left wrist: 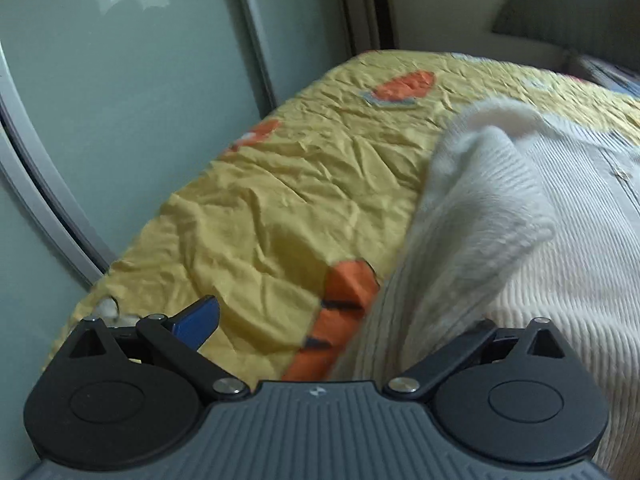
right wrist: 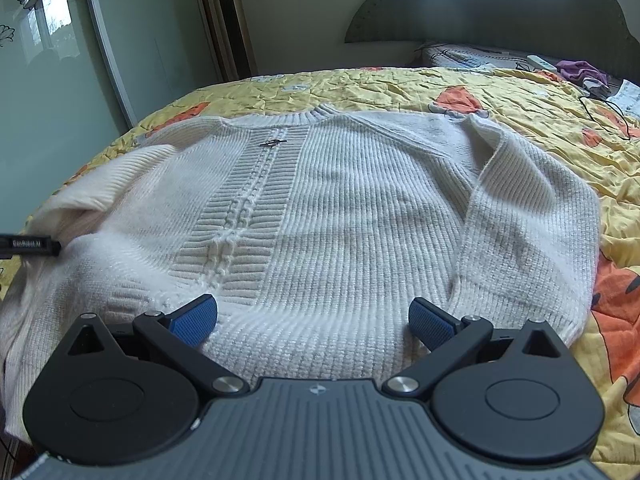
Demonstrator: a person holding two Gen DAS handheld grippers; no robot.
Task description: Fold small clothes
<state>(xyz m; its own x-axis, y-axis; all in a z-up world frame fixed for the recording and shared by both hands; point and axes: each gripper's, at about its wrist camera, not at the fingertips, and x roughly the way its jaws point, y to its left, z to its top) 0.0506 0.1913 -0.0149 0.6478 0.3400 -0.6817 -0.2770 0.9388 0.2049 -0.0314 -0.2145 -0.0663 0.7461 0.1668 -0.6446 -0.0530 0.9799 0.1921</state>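
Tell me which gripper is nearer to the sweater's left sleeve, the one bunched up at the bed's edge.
Left. The left gripper sits right at the raised left sleeve, its jaws open around the fabric. The right gripper hovers open over the sweater's hem, away from that sleeve.

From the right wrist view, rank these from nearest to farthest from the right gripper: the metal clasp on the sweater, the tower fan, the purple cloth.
From the right gripper:
1. Metal clasp, on the sweater's chest, slightly left of centre.
2. Purple cloth, far right, near the headboard.
3. Tower fan, off the bed, against the back wall, left.

Items 2 and 3 are close to call.
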